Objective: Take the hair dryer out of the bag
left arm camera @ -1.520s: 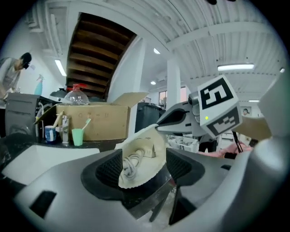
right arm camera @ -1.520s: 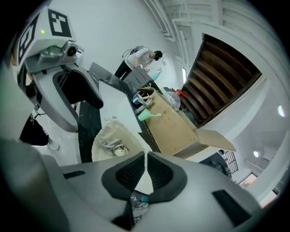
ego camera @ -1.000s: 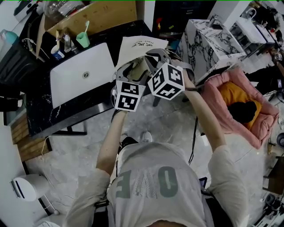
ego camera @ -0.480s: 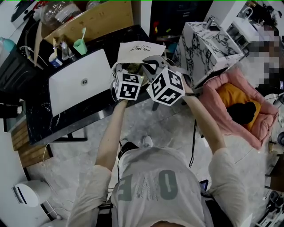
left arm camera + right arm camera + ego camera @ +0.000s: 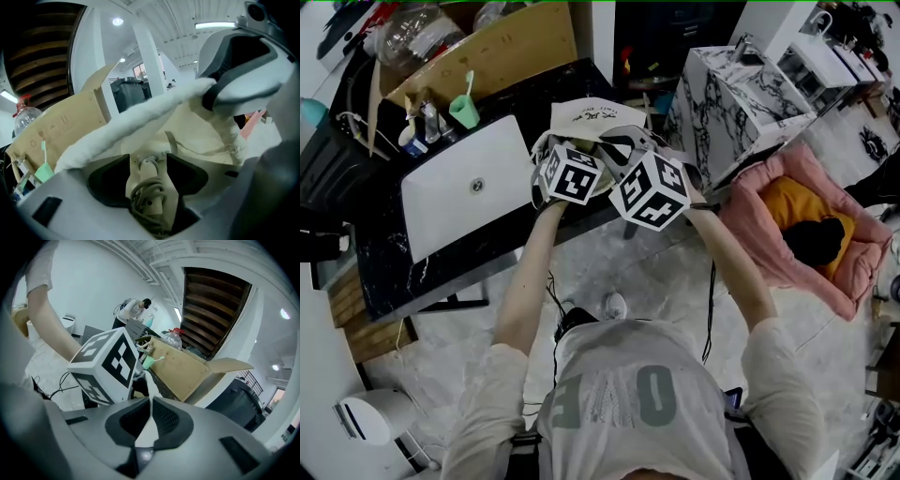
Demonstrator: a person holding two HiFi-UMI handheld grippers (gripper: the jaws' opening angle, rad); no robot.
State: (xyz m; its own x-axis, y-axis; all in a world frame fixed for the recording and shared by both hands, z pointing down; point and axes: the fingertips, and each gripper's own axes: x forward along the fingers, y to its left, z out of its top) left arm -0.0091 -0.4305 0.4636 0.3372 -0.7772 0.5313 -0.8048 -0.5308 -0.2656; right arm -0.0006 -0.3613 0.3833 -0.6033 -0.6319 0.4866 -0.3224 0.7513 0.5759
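- Left gripper (image 5: 147,158) has moved forward since a second ago, from the near edge of the black marble surface (image 5: 384,234) into the mouth of the cream fabric bag (image 5: 598,111).
- Its jaws have just been closing a little. They are still apart.
- Between them, in the left gripper view: the cream hair dryer (image 5: 149,187), handle end up, with its pale cord coiled round it.
- The pads flank the handle closely on both sides. No squeeze is visible, so I read this as not yet gripped.
- The hair dryer is still down inside the bag, with fabric all round it. It is not out and not lifted.
- Right gripper (image 5: 151,401) has hardly shifted. Its jaws are together, clamped on a white strip of the bag rim (image 5: 146,427).
- The left gripper view shows that strip pulled up taut across the frame, which holds the mouth open.
- In the head view both marker cubes sit side by side over the bag, so the dryer is hidden there.
- What the change means: the reach-in looks about done and the left jaws are lined up on the handle.
- Likely next is to finish closing on the handle, then pull up and back while the right keeps the rim pinned.
- Risk: the loose cord coil could snag on the fabric, or the jaws could pinch cord instead of handle.
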